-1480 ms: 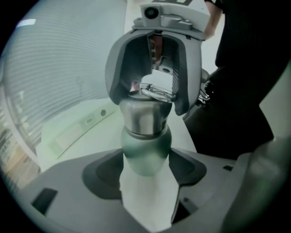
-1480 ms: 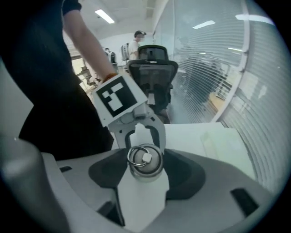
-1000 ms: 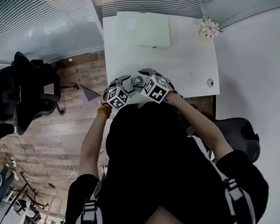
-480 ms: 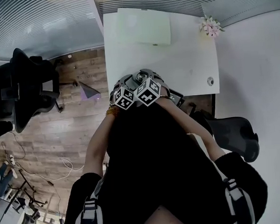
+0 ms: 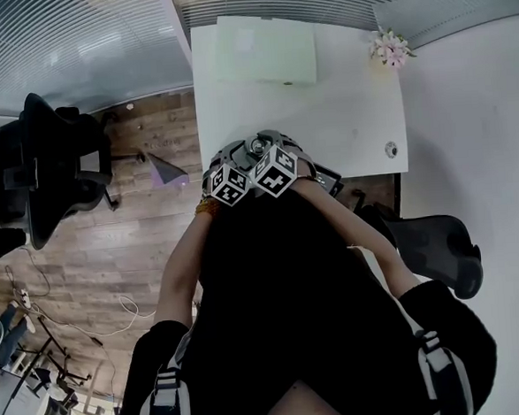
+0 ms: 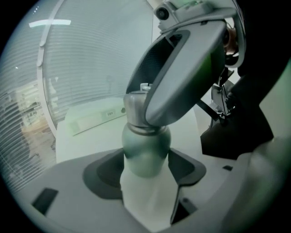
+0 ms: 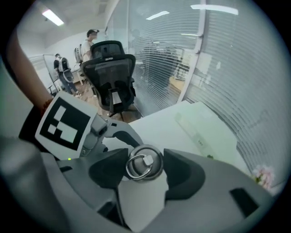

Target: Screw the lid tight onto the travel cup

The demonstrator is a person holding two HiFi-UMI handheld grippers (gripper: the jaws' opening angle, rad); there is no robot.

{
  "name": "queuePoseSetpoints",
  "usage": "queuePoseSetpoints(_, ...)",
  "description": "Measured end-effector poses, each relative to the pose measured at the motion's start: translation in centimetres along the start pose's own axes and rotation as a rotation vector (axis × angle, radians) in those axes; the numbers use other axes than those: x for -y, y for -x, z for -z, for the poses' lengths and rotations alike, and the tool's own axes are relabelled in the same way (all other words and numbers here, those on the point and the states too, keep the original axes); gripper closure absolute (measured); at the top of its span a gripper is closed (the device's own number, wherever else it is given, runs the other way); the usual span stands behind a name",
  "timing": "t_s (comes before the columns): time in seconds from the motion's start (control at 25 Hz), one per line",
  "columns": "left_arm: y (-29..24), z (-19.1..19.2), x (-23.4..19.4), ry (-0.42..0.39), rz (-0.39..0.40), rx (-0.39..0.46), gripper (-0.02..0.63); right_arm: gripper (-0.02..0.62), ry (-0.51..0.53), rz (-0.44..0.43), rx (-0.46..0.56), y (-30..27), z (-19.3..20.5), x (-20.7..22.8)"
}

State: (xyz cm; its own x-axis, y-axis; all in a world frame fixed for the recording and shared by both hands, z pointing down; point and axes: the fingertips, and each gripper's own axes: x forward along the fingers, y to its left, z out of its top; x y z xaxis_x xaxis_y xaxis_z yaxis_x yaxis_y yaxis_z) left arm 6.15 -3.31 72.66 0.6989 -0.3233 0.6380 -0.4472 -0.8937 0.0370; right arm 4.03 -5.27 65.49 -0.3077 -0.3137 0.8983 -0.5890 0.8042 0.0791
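While the lid [image 7: 143, 164] sits on (seemingly), left hand-held gripper [image 6: 146, 169] clamps cup [image 6: 144, 146].

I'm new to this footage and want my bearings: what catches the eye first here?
At the near edge of the white table, the left gripper clamps the grey metal travel cup by its body. The right gripper, whose jaws have just been closing, grips the cup's ring-topped lid from above. Beyond them, a small pink flower sits at the table's far right corner.
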Motion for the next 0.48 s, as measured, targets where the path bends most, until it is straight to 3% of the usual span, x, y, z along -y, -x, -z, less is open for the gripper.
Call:
queuePoseSetpoints(0.12, -0.2, 0.1, 0.0, -0.028, 0.046, 0.005, 0.296, 0.348, 0.158, -0.06, 0.014, -0.1, 0.0, -0.4)
queuePoseSetpoints(0.24, -0.5, 0.3, -0.1, -0.102, 0.16, -0.023, 0.29, 0.348, 0.296, -0.203, 0.067, 0.1, 0.0, -0.7)
queuePoseSetpoints(0.4, -0.4, 0.4, -0.3, -0.276, 0.349, -0.114, 0.287, 0.348, 0.454, -0.362, 0.092, 0.4, -0.3, -1.0)
queuePoseSetpoints(0.48, -0.2, 0.5, -0.3, -0.374, 0.395, -0.152, 0.287, 0.348, 0.541, -0.394, 0.082, 0.4, -0.3, -1.6)
